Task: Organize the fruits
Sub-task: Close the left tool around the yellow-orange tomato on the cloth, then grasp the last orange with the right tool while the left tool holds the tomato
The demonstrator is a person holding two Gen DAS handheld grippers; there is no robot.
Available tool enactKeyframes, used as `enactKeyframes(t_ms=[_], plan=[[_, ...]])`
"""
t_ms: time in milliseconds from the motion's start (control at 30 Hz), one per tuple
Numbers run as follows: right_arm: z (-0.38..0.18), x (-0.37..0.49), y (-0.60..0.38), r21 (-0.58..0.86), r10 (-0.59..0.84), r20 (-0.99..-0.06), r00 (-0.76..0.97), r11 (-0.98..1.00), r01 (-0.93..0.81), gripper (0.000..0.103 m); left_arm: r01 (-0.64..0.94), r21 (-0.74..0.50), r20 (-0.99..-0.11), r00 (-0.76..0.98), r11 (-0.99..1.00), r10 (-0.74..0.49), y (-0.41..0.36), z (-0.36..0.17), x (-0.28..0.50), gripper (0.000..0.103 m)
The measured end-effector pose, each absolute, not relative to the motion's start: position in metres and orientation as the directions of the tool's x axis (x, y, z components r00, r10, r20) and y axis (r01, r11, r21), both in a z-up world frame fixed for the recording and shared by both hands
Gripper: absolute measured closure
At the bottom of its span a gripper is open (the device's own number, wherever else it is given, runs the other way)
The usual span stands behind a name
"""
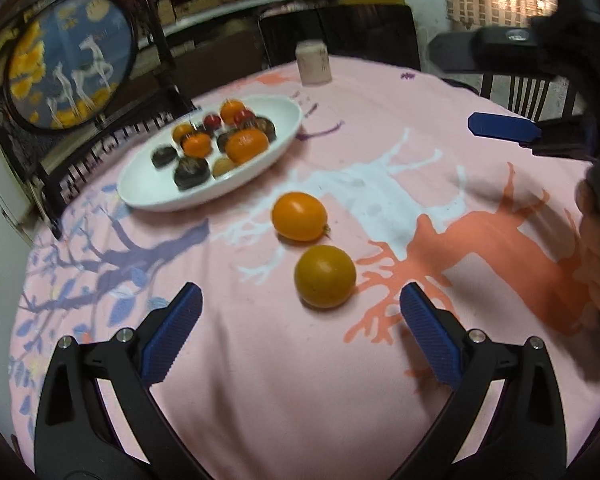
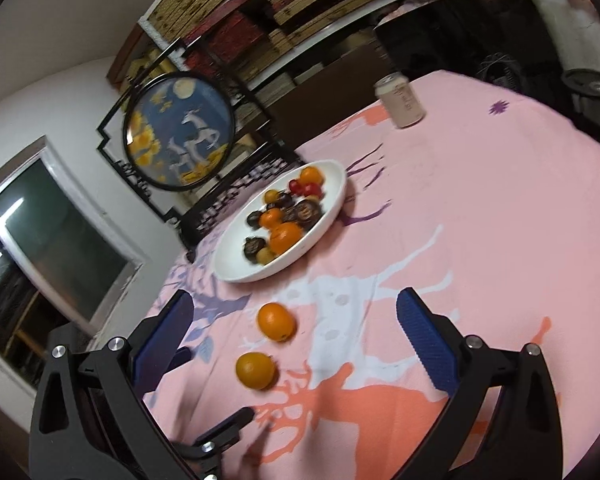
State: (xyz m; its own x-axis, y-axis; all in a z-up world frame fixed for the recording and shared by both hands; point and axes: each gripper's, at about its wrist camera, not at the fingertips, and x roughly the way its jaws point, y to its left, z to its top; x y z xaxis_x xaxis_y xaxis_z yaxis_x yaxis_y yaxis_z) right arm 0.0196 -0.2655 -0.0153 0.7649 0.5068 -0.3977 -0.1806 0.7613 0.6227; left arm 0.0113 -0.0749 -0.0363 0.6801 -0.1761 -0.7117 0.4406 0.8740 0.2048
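On the pink-clothed desk (image 1: 260, 380), the left gripper (image 1: 300, 320), jaws wide, is approaching the orange (image 1: 325, 276) just ahead; closing follows. The right gripper (image 2: 296, 344) is hovering wide.

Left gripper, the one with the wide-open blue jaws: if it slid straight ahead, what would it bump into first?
Probably the nearer orange, lying loose on the pink tablecloth just ahead of the left gripper.
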Motion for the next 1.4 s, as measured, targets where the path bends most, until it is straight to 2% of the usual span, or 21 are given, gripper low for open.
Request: enactKeyframes(t_ms=[100, 200, 367, 567, 733, 800, 933, 1000, 1133, 1267, 1400], plan=[[-0.02, 0.024, -0.27, 0.649, 0.511, -0.421, 0.75, 0.747, -0.145, 0.001, 0.392, 0.145, -0.783, 0.607, 0.908, -0.138, -0.079, -0.043, 0.028, 0.002], [-0.027, 0.027, -0.281, 0.709, 0.535, -0.413, 0.737, 0.697, -0.109, 0.001, 0.361, 0.063, -0.811, 0.562, 0.931, -0.163, -0.079, -0.045, 0.033, 0.002], [-0.032, 0.027, -0.287, 0.736, 0.545, -0.42, 0.726, 0.672, -0.079, 0.001, 0.328, 0.061, -0.802, 0.579, 0.943, -0.149, -0.081, -0.048, 0.03, 0.002], [-0.029, 0.026, -0.278, 0.698, 0.549, -0.436, 0.714, 0.706, -0.117, 0.001, 0.299, 0.027, -0.79, 0.591, 0.954, -0.163, -0.071, -0.051, 0.038, 0.002], [-0.029, 0.029, -0.258, 0.658, 0.597, -0.466, 0.653, 0.727, -0.195, 0.001, 0.316, 0.055, -0.776, 0.61, 0.947, -0.159, -0.075, -0.05, 0.038, 0.003], [-0.029, 0.03, -0.251, 0.638, 0.591, -0.484, 0.646, 0.743, -0.203, 0.001, 0.338, 0.057, -0.776, 0.607, 0.939, -0.171, -0.078, -0.05, 0.037, 0.009], [-0.032, 0.031, -0.251, 0.617, 0.565, -0.504, 0.653, 0.765, -0.186, 0.002, 0.371, 0.038, -0.791, 0.578, 0.928, -0.199, -0.081, -0.054, 0.041, 0.037], [-0.032, 0.031, -0.251, 0.609, 0.554, -0.51, 0.659, 0.773, -0.179, 0.001, 0.373, 0.021, -0.792, 0.572, 0.928, -0.212, -0.079, -0.055, 0.043, 0.042], [-0.035, 0.034, -0.246, 0.593, 0.551, -0.533, 0.642, 0.784, -0.181, 0.002, 0.368, 0.0, -0.785, 0.576, 0.93, -0.228, -0.074, -0.053, 0.045, 0.064], [-0.035, 0.033, -0.24, 0.565, 0.54, -0.547, 0.64, 0.802, -0.194, 0.006, 0.373, -0.023, -0.783, 0.57, 0.928, -0.248, -0.072, -0.052, 0.044, 0.067], [-0.036, 0.034, -0.237, 0.54, 0.52, -0.559, 0.646, 0.819, -0.192, 0.024, 0.349, -0.016, -0.763, 0.601, 0.937, -0.237, -0.061, -0.044, 0.041, 0.067]])
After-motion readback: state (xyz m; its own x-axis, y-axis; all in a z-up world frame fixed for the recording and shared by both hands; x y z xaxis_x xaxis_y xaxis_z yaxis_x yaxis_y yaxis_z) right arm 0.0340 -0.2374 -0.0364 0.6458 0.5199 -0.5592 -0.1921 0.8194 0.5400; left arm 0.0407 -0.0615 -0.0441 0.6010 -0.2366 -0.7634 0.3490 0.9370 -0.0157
